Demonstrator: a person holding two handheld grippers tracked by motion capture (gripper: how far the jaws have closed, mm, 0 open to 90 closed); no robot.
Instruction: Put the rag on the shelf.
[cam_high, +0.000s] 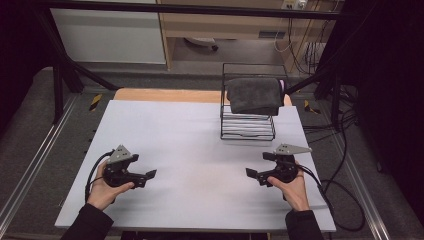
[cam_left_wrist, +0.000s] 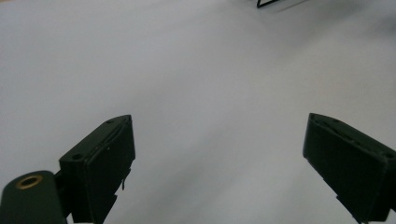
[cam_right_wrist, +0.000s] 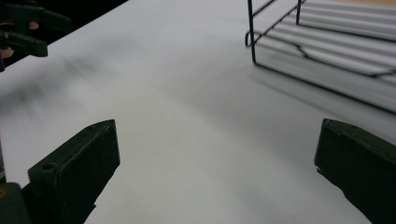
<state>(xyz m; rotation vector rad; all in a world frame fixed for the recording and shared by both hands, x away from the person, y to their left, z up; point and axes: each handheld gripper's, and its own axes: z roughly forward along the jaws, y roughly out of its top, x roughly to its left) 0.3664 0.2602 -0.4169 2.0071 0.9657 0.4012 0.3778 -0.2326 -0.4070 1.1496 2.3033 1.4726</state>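
Observation:
A black wire rack (cam_high: 247, 127) stands at the back right of the white table (cam_high: 200, 135). A dark grey towel (cam_high: 254, 95) hangs folded over its top bar. My left gripper (cam_high: 143, 166) is held low over the front left of the table, open, nothing between its jaws. My right gripper (cam_high: 256, 165) is held over the front right, open and empty too. In the left gripper view the left gripper (cam_left_wrist: 219, 121) has its jaws spread wide over bare table. In the right gripper view the right gripper (cam_right_wrist: 218, 128) is spread wide, with the rack (cam_right_wrist: 327, 46) ahead to its right.
A wooden strip (cam_high: 165, 95) borders the table's far edge. Cables (cam_high: 345, 200) trail on the floor to the right. A corner of the rack (cam_left_wrist: 275, 3) peeks in at the top of the left gripper view. The left gripper (cam_right_wrist: 23, 28) appears far off.

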